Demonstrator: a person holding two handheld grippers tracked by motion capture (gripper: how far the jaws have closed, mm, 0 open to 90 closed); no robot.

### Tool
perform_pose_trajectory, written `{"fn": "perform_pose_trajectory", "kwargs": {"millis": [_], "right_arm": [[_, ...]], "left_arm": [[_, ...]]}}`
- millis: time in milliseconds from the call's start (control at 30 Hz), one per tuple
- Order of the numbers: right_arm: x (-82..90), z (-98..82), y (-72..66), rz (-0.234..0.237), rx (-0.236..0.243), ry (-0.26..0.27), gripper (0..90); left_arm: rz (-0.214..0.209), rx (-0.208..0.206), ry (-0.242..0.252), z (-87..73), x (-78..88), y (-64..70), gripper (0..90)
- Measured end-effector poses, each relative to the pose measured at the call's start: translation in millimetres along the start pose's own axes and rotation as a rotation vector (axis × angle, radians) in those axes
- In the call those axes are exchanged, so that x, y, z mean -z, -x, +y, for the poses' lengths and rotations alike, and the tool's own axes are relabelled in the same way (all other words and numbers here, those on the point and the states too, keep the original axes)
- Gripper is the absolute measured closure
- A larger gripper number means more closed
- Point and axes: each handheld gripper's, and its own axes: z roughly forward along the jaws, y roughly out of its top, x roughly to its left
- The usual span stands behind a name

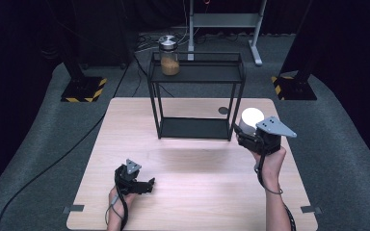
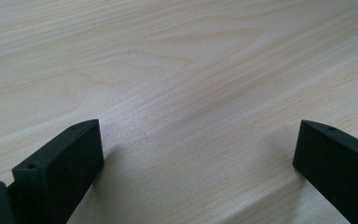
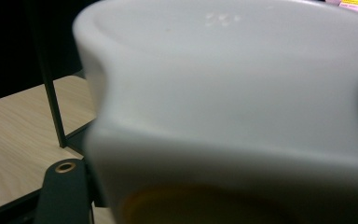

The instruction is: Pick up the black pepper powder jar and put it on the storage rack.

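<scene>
The right gripper held a white jar tight between its jaws. The jar was up off the table, just beside the right front leg of the black rack. In the right gripper view the jar looked very big and blurry, with something orange low inside it. The left gripper lay low on the table, near the front left. Its jaws were wide open with nothing between them. A glass jar stood on the rack's top shelf.
</scene>
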Motion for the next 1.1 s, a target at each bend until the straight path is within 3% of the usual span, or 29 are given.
{"fn": "perform_pose_trajectory", "kwargs": {"millis": [1100], "right_arm": [[-17.2, 38.3, 2.0, 0.022, 0.043, 0.013, 29.6]], "left_arm": [[0.003, -0.011, 0.003, -0.4, 0.3, 1.5, 1.1]]}}
